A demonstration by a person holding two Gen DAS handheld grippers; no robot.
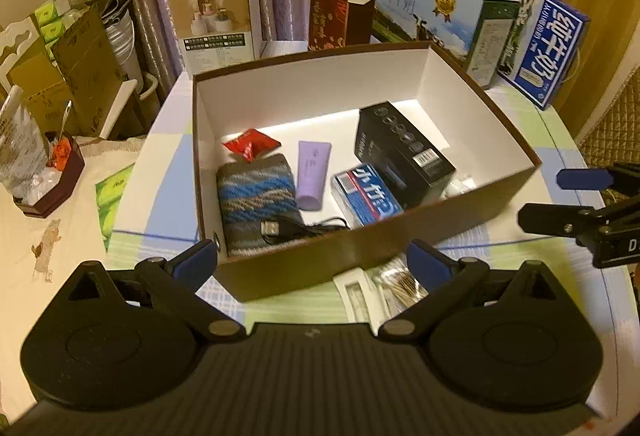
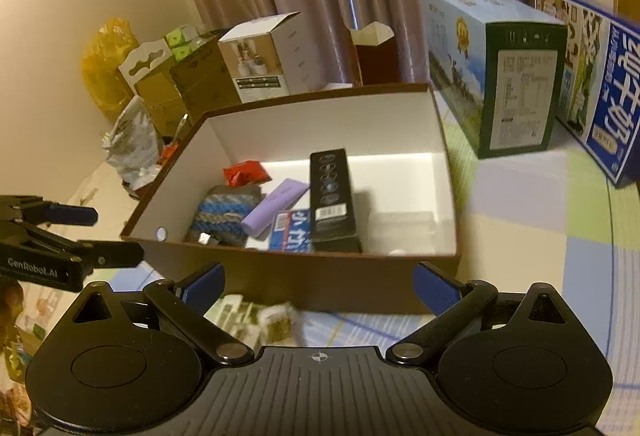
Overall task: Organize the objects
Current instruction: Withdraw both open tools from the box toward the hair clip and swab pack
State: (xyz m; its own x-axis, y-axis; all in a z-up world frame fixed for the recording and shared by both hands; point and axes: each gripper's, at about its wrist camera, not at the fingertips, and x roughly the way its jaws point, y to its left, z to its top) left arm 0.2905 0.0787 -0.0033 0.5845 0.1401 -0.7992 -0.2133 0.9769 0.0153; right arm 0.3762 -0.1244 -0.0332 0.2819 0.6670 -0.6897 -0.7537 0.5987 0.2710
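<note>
The left gripper (image 1: 314, 262) is released, its two blue-padded fingers spread wide with nothing between them, and it hangs just before the near wall of a brown cardboard box (image 1: 304, 268) with a white inside. Beyond its fingertips, in the box, a knitted pouch (image 1: 256, 200) with blue and grey stripes lies at the near left, a red packet (image 1: 252, 146) is behind it, and a lilac tube (image 1: 310, 174) lies just to the right of the pouch. Further right there is a blue and white carton (image 1: 366, 196), and a black box (image 1: 404, 152) rests beside it, touching it. A black cable with a plug (image 1: 296, 228) lies at the near wall. Below the gripper, on the checked tablecloth (image 1: 168, 192) outside the box, a clear packet of cotton swabs (image 1: 396, 284) lies near the right finger. The right gripper (image 2: 318, 286) is also released and holds nothing; it hangs before the same box, near its right half, and the swab packet appears blurred under its left finger. Far ahead, two milk cartons (image 2: 492, 68) stand at the curtain.
</note>
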